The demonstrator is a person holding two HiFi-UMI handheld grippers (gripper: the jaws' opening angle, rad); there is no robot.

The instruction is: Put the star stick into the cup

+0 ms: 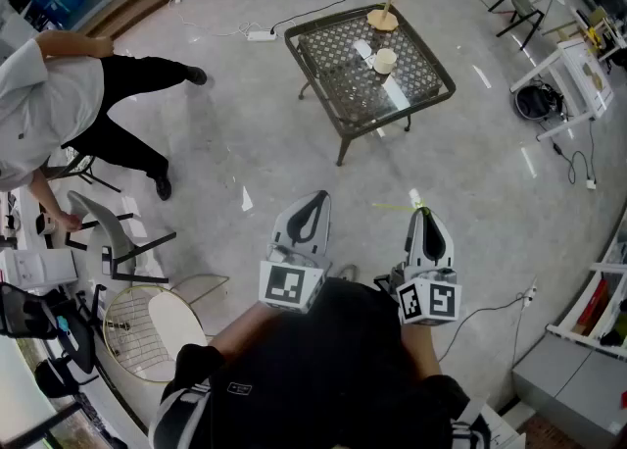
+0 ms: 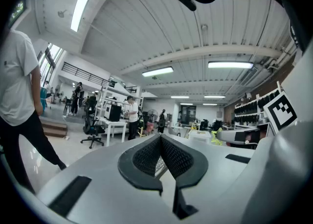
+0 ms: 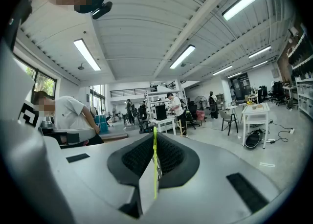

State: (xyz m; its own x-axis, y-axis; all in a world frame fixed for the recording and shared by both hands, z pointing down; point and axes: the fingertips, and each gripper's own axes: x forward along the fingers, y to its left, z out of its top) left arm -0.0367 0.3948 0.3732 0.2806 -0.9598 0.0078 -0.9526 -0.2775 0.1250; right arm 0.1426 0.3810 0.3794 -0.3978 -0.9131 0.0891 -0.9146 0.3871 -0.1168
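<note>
We have open grey floor [image 1: 245,158] ahead, up to the mesh-topped table [image 1: 315,89]. On it the cup [image 1: 385,61] stands near what looks like a wooden stand [image 1: 382,17]. A person [image 1: 59,94] bends well off left. The left gripper [image 1: 312,204] is closed and empty. The right gripper [image 1: 423,214] pinches the yellow-green star stick [image 3: 155,169].

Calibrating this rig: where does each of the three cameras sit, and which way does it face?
Head view: on the person's head, facing steeply down at the floor and dark wire-mesh table; shows black-clad torso, left gripper, right gripper.
Left gripper view: on the left gripper, tilted up toward hall and ceiling; its jaws together, empty.
Right gripper view: on the right gripper, tilted up likewise; jaws shut on the thin yellow-green star stick.
Shared: all show the bystander in a white T-shirt.
</note>
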